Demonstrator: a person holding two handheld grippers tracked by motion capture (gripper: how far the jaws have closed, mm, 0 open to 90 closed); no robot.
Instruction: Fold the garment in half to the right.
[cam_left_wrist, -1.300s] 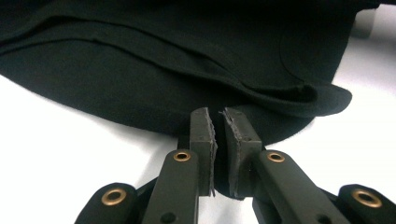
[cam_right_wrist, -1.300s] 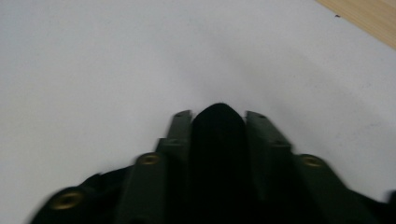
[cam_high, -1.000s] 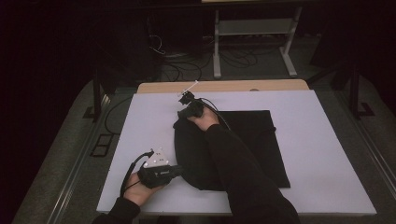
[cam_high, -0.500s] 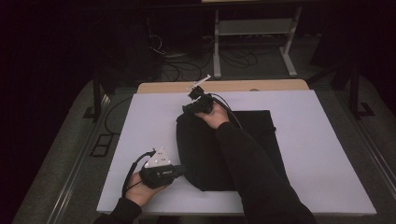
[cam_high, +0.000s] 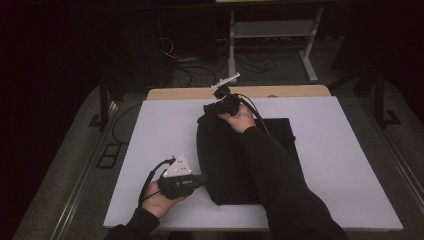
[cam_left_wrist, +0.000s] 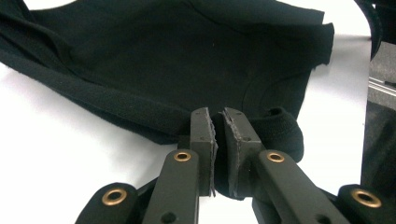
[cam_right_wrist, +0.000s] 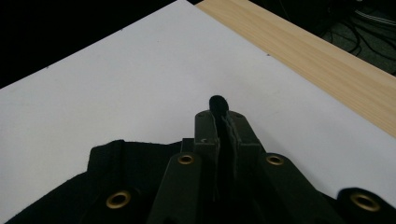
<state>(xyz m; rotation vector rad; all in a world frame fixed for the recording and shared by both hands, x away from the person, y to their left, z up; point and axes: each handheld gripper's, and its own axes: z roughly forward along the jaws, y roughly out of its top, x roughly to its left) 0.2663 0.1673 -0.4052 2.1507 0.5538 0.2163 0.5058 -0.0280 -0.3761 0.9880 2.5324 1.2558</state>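
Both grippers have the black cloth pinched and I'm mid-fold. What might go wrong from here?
1. The right gripper pinches only a thin edge of the black cloth; a bit pokes past its fingers, so a pull might slip it free.
2. The left gripper grips a bunched fold at the near corner, so layers may shift and the fold come out uneven.
3. The right sleeve lies across the cloth and may drag it.

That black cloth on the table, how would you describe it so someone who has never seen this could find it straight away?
Look at the white table in the dark room. Near its middle lies a black cloth, partly folded, the sole dark thing lying on the pale top. The left gripper pinches its near edge and the right gripper pinches its far edge.
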